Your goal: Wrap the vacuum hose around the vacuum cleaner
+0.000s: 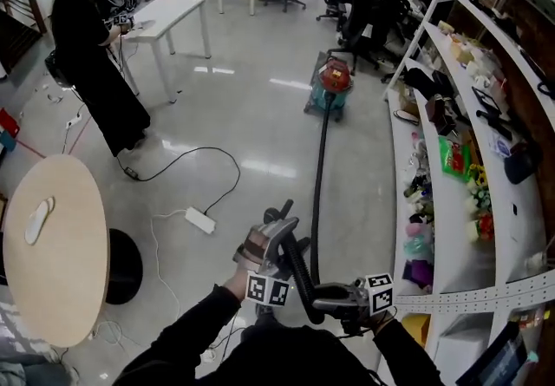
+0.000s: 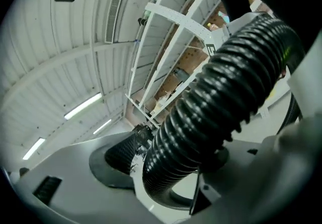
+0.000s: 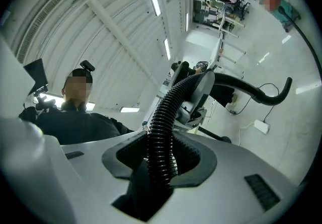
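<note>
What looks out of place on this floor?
The black ribbed vacuum hose runs stretched out from the red and teal vacuum cleaner, not wrapped. A white power strip and a looping black cable lie loose across the open grey floor, a likely trip hazard.

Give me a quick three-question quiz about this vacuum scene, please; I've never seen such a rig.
1. True or false: the vacuum hose is already wound around the vacuum cleaner.
2. What do the fingers of the right gripper pinch? A) a broom B) the vacuum hose C) nothing
3. Fill in: the white power strip lies on the ____.
Key: 1 false, it stretches straight across the floor; 2 B; 3 floor.
</note>
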Demonstrator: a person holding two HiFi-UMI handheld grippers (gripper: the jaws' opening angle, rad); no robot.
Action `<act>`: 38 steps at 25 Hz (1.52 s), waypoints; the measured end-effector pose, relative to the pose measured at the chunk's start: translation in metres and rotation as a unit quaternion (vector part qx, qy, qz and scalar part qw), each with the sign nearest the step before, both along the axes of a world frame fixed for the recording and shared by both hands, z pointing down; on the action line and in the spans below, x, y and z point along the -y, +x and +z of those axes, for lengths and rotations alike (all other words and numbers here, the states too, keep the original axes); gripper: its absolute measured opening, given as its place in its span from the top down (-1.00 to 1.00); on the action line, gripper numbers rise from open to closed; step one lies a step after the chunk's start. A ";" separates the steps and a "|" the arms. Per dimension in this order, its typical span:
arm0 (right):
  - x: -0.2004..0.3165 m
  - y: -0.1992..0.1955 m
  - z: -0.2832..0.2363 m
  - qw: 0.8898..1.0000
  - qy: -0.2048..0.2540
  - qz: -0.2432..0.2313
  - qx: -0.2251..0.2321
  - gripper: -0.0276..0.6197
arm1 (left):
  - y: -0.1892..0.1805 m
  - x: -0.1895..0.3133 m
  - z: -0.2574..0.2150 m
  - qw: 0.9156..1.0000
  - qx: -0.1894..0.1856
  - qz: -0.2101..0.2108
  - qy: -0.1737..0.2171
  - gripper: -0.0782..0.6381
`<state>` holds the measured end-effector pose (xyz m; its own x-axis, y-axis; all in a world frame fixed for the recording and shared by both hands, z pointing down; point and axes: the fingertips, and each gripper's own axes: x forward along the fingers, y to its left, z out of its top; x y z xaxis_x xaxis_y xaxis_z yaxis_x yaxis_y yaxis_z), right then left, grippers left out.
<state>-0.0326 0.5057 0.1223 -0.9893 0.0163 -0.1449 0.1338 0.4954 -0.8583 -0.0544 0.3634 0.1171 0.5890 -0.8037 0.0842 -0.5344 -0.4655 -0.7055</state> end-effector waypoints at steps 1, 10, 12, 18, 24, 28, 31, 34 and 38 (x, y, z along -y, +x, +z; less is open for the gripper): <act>0.004 -0.001 -0.002 1.000 -0.002 0.006 0.004 0.42 | 0.004 0.003 -0.003 1.000 -0.005 0.015 -0.005 -0.15; 0.073 -0.004 -0.045 0.994 0.069 0.082 0.007 0.05 | -0.014 0.075 0.007 0.978 -0.132 0.027 -0.160 0.00; 0.095 0.014 -0.073 0.988 0.116 0.098 -0.005 -0.05 | -0.025 0.100 -0.008 0.965 -0.165 0.003 -0.205 0.00; 0.132 0.097 -0.063 0.957 0.245 0.082 -0.130 -0.05 | -0.052 0.168 -0.001 0.920 -0.245 -0.070 -0.299 0.00; 0.099 0.100 0.055 0.883 0.351 -0.117 -0.288 -0.13 | -0.041 0.210 -0.012 0.909 -0.248 -0.084 -0.325 0.00; 0.127 0.102 0.101 0.825 0.446 -0.127 -0.325 -0.18 | -0.023 0.240 -0.017 0.882 -0.283 -0.104 -0.361 0.00; 0.146 0.102 0.088 0.815 0.485 -0.130 -0.289 0.01 | -0.014 0.256 -0.001 0.842 -0.315 -0.123 -0.420 0.00; 0.162 0.107 0.045 0.859 0.443 -0.137 -0.216 0.33 | -0.015 0.268 0.027 0.785 -0.366 -0.148 -0.477 0.00; 0.184 0.119 -0.013 0.895 0.402 -0.137 -0.135 0.33 | -0.027 0.270 0.065 0.736 -0.421 -0.192 -0.495 0.00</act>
